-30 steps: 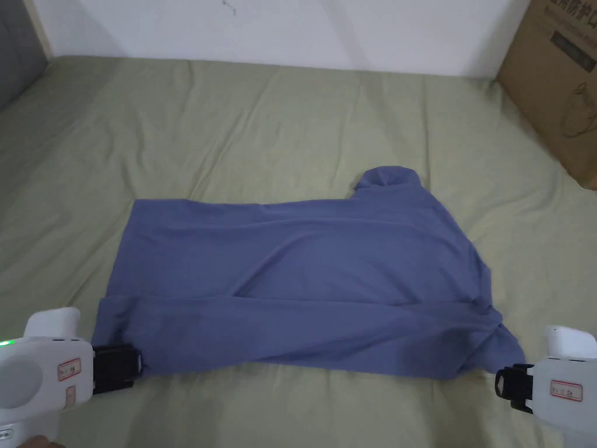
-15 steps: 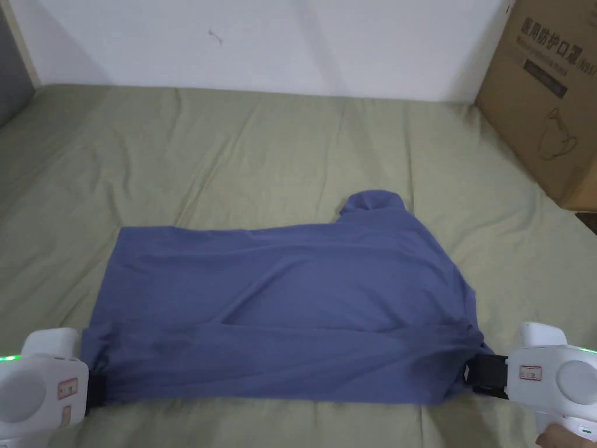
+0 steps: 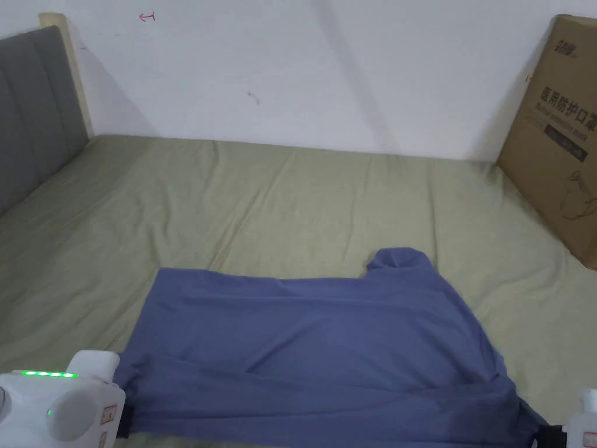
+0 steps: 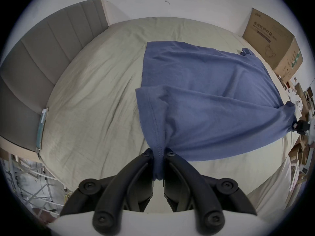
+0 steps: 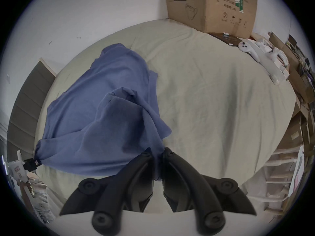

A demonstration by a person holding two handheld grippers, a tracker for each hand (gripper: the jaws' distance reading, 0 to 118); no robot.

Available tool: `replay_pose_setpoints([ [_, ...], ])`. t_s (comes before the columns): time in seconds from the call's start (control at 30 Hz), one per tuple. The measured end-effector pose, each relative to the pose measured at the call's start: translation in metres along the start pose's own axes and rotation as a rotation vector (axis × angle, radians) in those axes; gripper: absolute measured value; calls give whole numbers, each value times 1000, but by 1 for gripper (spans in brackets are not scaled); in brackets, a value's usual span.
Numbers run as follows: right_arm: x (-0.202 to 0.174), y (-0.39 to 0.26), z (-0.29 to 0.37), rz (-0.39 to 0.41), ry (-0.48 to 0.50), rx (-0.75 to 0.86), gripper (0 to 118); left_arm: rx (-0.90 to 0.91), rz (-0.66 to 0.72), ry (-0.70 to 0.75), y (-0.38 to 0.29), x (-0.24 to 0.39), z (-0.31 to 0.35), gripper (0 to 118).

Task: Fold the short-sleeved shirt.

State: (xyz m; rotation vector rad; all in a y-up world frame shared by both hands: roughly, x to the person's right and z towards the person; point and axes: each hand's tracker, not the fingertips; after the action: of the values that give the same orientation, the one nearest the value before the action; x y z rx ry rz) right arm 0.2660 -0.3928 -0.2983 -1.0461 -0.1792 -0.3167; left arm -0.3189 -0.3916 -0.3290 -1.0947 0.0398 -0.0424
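Observation:
A blue short-sleeved shirt [image 3: 315, 350] lies across the green bed sheet [image 3: 233, 198], one sleeve [image 3: 399, 259] poking up at its far side. My left gripper [image 3: 125, 421] sits at the shirt's near left corner. In the left gripper view the jaws of the left gripper [image 4: 158, 156] are shut on the hem of the shirt [image 4: 204, 103]. At the near right corner my right gripper [image 3: 554, 436] is shut on bunched cloth, as the right gripper view shows at the right gripper [image 5: 157, 152]. The near edge of the shirt [image 5: 95, 120] hangs stretched between the two grippers, lifted off the sheet.
A big cardboard box [image 3: 557, 134] stands on the bed at the right by the white wall. A grey padded headboard [image 3: 29, 111] borders the left side. Bare sheet stretches behind the shirt. In the right gripper view, white controllers [image 5: 250, 50] lie near the bed's edge.
Both grippers closed in on the shirt's near corners and took hold of them. The near edge now hangs taut and raised. The head camera has tilted up.

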Motion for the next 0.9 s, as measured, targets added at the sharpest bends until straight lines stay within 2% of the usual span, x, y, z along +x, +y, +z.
replay_pose_setpoints([
  [0.27,8,-77,8,51,-47,-68,9,-68,-63,17,-58,-3,13,9],
  [0.3,6,-81,9,59,-39,-65,12,-68,-58,-3,-59,-5,14,15],
  [0.33,4,-82,11,76,-38,-53,25,-75,-49,-1,-58,-5,17,31],
  [0.37,0,-81,14,107,-82,-41,57,-81,-44,21,-56,-4,19,60],
  [0.4,-4,-77,17,124,-106,-43,77,-69,-41,30,-53,-5,23,78],
  [0.43,-9,-72,23,136,-95,-29,79,-32,-29,22,-48,-5,30,86],
  [0.53,-29,-53,45,190,-36,55,79,54,17,-26,-25,0,52,85],
  [0.57,-38,-45,51,206,-16,84,77,85,17,-48,-16,3,56,83],
  [0.6,-46,-39,54,215,-9,106,70,115,18,-56,-10,7,59,74],
  [0.63,-55,-33,55,233,3,119,55,137,18,-48,-2,11,58,55],
  [0.67,-62,-28,52,241,12,121,18,124,5,-38,4,17,56,17],
  [0.7,-68,-25,49,232,15,124,0,131,-3,-29,7,22,52,0],
  [0.8,-80,-18,29,207,36,98,0,136,-2,-15,14,32,34,0],
  [0.9,-90,-12,10,179,49,65,0,102,56,-46,23,35,20,0],
])
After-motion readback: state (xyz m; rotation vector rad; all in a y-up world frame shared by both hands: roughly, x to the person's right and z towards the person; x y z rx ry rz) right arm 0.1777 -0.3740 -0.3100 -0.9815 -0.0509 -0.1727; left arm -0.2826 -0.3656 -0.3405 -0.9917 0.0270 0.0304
